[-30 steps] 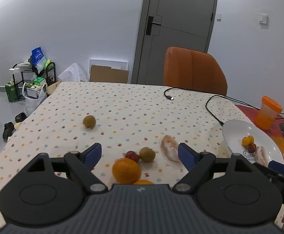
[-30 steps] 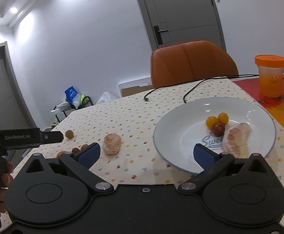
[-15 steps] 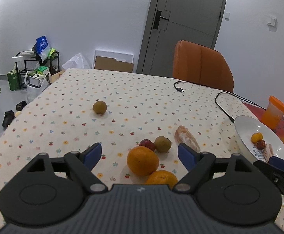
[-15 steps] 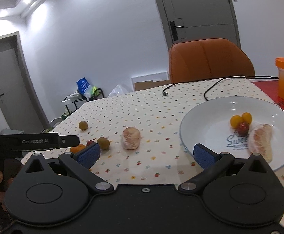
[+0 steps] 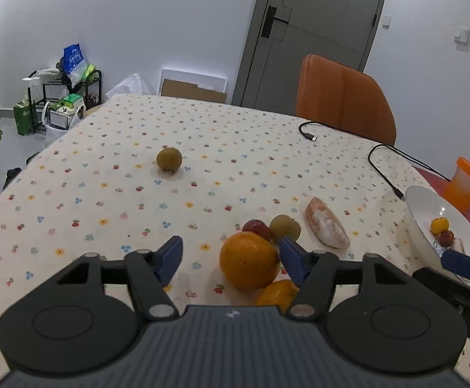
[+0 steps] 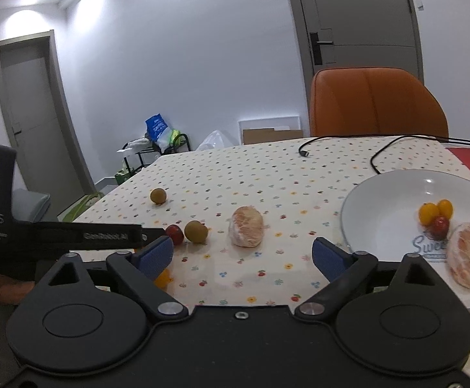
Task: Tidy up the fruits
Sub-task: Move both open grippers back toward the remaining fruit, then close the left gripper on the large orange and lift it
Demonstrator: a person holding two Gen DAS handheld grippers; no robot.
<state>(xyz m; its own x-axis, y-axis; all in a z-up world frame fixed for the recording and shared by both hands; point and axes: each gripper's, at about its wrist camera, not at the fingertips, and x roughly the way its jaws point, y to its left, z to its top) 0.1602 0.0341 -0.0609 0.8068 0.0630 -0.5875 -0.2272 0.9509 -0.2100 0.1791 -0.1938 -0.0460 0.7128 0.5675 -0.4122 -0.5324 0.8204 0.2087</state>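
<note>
A big orange [image 5: 248, 259] lies on the flowered tablecloth between the fingers of my open left gripper [image 5: 231, 255], close to the right finger. A second orange [image 5: 277, 292] sits partly hidden under that finger. Behind them are a red fruit [image 5: 257, 227], a brown-green fruit [image 5: 285, 226] and a peeled pomelo wedge [image 5: 325, 226]. Another brown fruit [image 5: 169, 159] lies alone farther off. My right gripper [image 6: 243, 253] hangs open above the cloth, in front of the pomelo wedge [image 6: 247, 226]. The white plate [image 6: 380, 216] holds two yellow tomatoes [image 6: 429, 211], a red one [image 6: 441, 225] and a pomelo wedge [image 6: 466, 257].
A black cable [image 5: 380, 155] runs across the far right of the table. An orange-lidded cup [image 5: 466, 182] stands behind the plate [image 5: 419, 223]. An orange chair [image 5: 345, 100] is at the far edge. A rack with bags [image 5: 63, 97] stands on the floor to the left.
My left gripper has lowered and moved forward toward the big orange, which now lies between its fingers. My right gripper has swung left, from the plate toward the loose pomelo wedge.
</note>
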